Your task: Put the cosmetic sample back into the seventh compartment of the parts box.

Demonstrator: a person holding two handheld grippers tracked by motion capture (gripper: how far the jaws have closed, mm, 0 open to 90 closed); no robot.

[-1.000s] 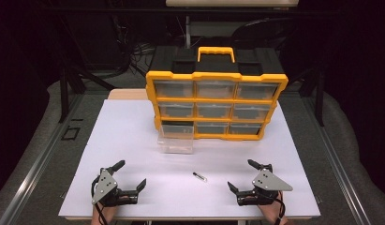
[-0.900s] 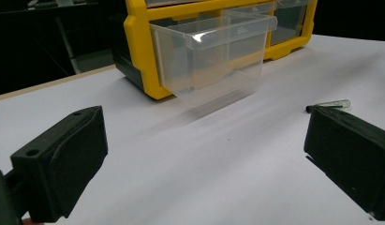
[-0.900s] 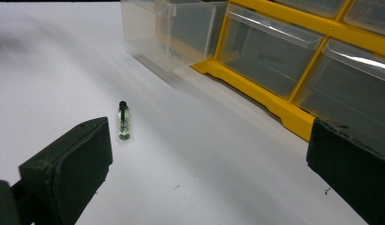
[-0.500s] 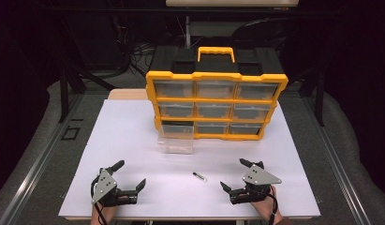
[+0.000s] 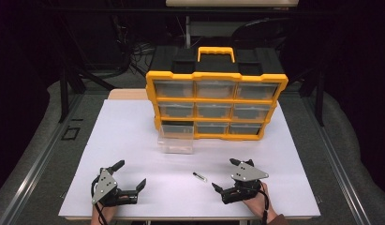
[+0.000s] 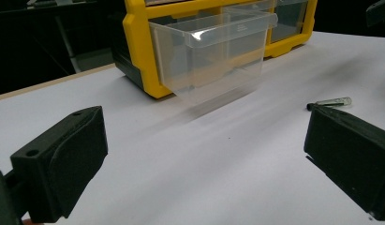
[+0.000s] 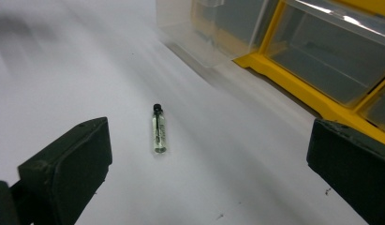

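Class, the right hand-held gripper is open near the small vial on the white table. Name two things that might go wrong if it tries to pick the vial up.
1. The small clear glass vial with a black cap lies flat on the white table; it may roll away when a jaw of the right hand-held gripper touches it.
2. Being glass, it might crack if squeezed hard.

The left black two-jaw gripper [image 5: 127, 180] rests low near the person's edge, jaws spread wide — held by a hand [image 5: 102, 212]. The right black gripper [image 5: 225, 177], likewise agape, angles leftward — its hand [image 5: 255, 206] behind.
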